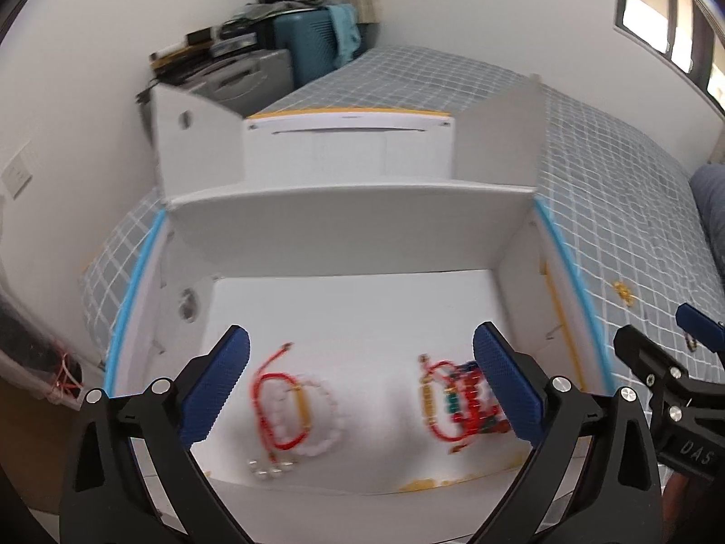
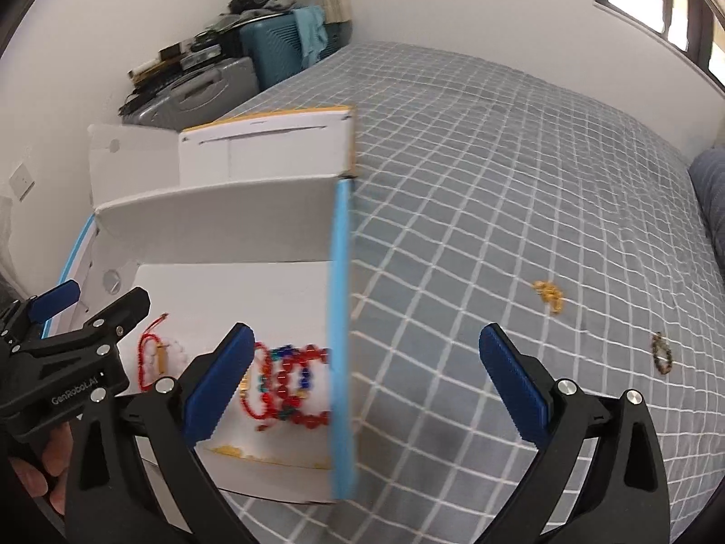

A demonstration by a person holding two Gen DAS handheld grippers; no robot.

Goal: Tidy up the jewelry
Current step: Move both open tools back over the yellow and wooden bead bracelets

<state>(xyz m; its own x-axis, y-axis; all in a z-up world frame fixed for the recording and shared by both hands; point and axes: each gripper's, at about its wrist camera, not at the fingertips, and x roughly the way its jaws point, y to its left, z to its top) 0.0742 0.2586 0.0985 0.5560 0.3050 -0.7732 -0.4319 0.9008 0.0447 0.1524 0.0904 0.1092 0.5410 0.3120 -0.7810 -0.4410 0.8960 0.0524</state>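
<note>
Holding both claws over the bed [image 2: 498,172], you have them spread wide with nothing between the pads. Your left claw [image 1: 362,390] hangs above the open white box [image 1: 353,245], which sits on the checked bed cover near the bed's left edge. Your right claw [image 2: 367,385] sits over the box's blue right wall [image 2: 340,317], with one pad above the box floor and the other above the bed cover.

Inside the box you can see two little heaps of jewelry on the white floor. On the left side lie a red cord bracelet [image 1: 272,399] and a white bead bracelet [image 1: 324,417], touching each other, with a few silver beads [image 1: 269,469] just beside them near the front wall. On the right side, close to the right wall, lies a pile of red, blue and green bead bracelets [image 1: 457,399]; it looks blurry, so you cannot count them.

Out on the bed cover, well apart from the box, a small gold piece [image 2: 549,295] lies toward the middle of the bed. A dark bead bracelet [image 2: 661,352] lies near it, closer to the right edge.

Suitcases [image 2: 272,54] with things piled on top stand past the far left corner of the bed.
</note>
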